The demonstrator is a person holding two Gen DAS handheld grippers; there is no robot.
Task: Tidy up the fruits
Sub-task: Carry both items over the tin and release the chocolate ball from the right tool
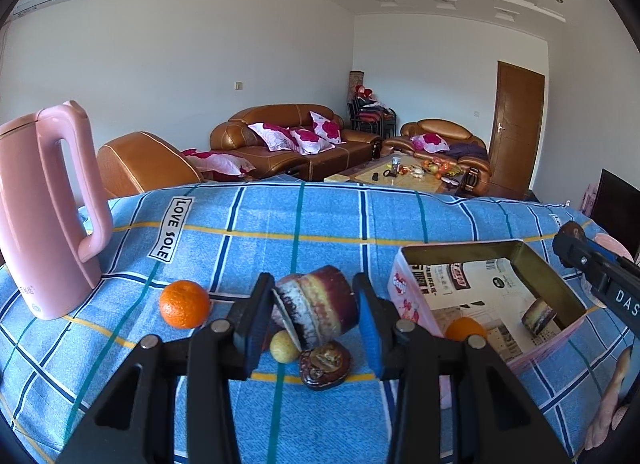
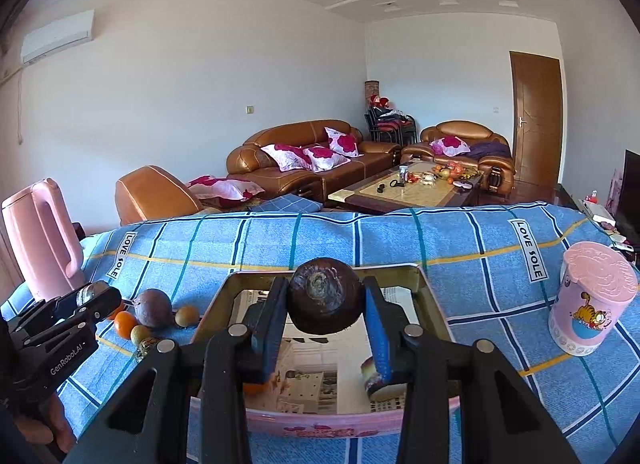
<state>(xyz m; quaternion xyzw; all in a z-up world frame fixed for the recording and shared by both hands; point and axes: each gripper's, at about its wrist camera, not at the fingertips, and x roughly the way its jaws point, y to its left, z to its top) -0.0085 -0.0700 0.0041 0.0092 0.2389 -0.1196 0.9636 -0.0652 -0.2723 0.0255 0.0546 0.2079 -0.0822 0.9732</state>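
My left gripper [image 1: 316, 304] is shut on a purple sugarcane chunk [image 1: 320, 304], held just above the blue checked cloth. Below it lie a small yellow-green fruit [image 1: 283, 347] and a dark brown fruit [image 1: 325, 364]; an orange [image 1: 184, 304] sits to the left. My right gripper [image 2: 325, 304] is shut on a dark round fruit [image 2: 325, 296], held over the pink tin box [image 2: 320, 422]. Inside the box lie an orange [image 1: 464, 328] and a sugarcane piece [image 1: 538, 316]. In the right wrist view a purple fruit [image 2: 153, 308], an orange [image 2: 125, 324] and small fruits [image 2: 186, 315] lie left of the box.
A pink kettle [image 1: 44, 215] stands at the table's left. A pink lidded cup [image 2: 592, 300] with a cartoon cat stands at the right. The box [image 1: 412, 300] is lined with newspaper. Sofas and a coffee table are beyond the far edge.
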